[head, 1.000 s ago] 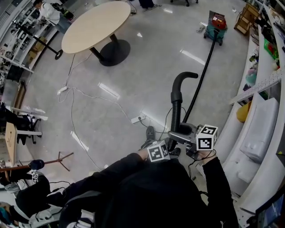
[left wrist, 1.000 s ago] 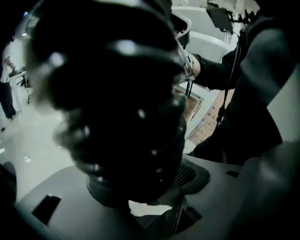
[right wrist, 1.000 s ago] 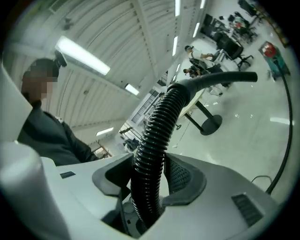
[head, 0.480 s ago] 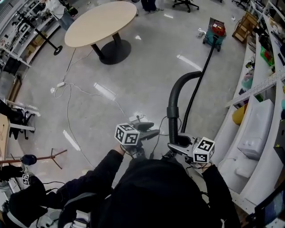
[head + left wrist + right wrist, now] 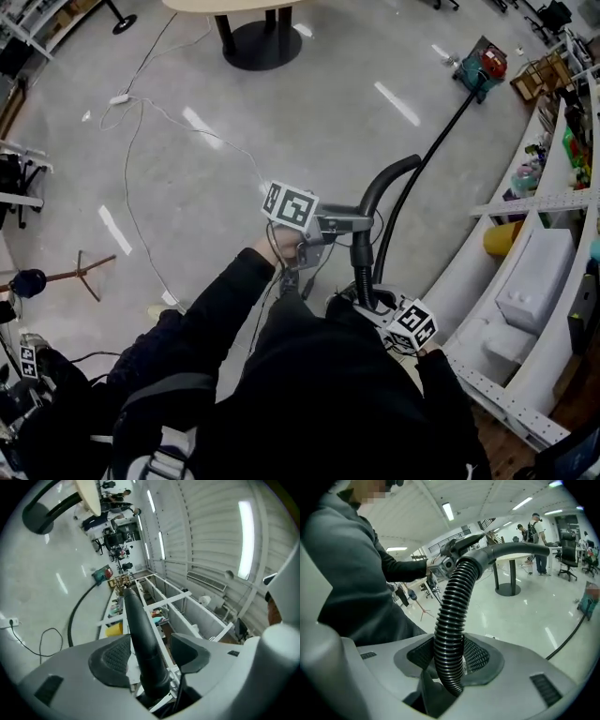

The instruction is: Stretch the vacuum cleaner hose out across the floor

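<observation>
Across the grey floor [image 5: 216,159] I am watching the hose [image 5: 433,150] running almost straight from the vacuum cleaner [image 5: 486,64] at the far end back toward me, passing close along the white shelving [image 5: 525,281] on the right. What I am worrying about most is the vacuum cleaner. I am judging it free to roll or slide, so a hard pull may be dragging it along instead of taking slack out of the hose. A white cable [image 5: 141,141] is looping over the floor on the left, down toward the feet, and could be catching a step. The ribbed end of the hose is rising out of the right gripper [image 5: 367,302], whose jaws have been closing and are clamping it between both pads. I am guessing a sideways tug could be letting those ribs creep through. Higher up, the hose is ending in a curved tube [image 5: 380,183]. The left gripper [image 5: 359,223] is reaching around that tube, its jaws having just been opening. The tube is lying between them, close against one pad and a sliver clear of the other, so nothing is pinching it and it may be swinging free
</observation>
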Available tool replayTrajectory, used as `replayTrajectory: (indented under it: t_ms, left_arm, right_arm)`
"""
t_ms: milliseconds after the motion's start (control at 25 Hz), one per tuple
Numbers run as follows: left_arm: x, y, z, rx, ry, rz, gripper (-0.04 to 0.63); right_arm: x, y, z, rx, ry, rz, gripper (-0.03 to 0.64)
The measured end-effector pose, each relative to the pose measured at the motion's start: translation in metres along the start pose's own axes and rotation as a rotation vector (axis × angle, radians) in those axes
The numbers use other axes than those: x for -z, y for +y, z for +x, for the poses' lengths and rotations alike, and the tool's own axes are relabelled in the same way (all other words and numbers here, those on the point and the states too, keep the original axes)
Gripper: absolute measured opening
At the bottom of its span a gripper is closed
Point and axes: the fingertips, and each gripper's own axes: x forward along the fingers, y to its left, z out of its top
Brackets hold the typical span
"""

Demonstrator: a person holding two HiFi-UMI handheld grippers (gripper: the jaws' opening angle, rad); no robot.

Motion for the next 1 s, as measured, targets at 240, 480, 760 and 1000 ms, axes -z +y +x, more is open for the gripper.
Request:
replayTrajectory:
  t_ms: [240,480,760,1000]
  left_arm:
    - [0.022,-0.031,-0.004,0.018,-0.017,0.129,0.176]
    - [0.078,-0.080,0.038,-0.051,0.104,0.393,0.166]
    - [0.160,-0.081,0.091,-0.219,0.268,0.500,0.211]
    - [0.230,-0.082,0.154,-0.334,0.307,0.523,0.166]
  right_arm:
    - [0.017,0.013,0.020,0.043,0.081,-0.048,0.186]
    - [0.055,0.022,0.018,0.051,0.125,-0.120,0.186]
    - [0.133,0.047,-0.002,0.025,0.260,-0.336,0.184]
    - [0.219,0.043,-0.035,0.151,0.252,-0.303,0.186]
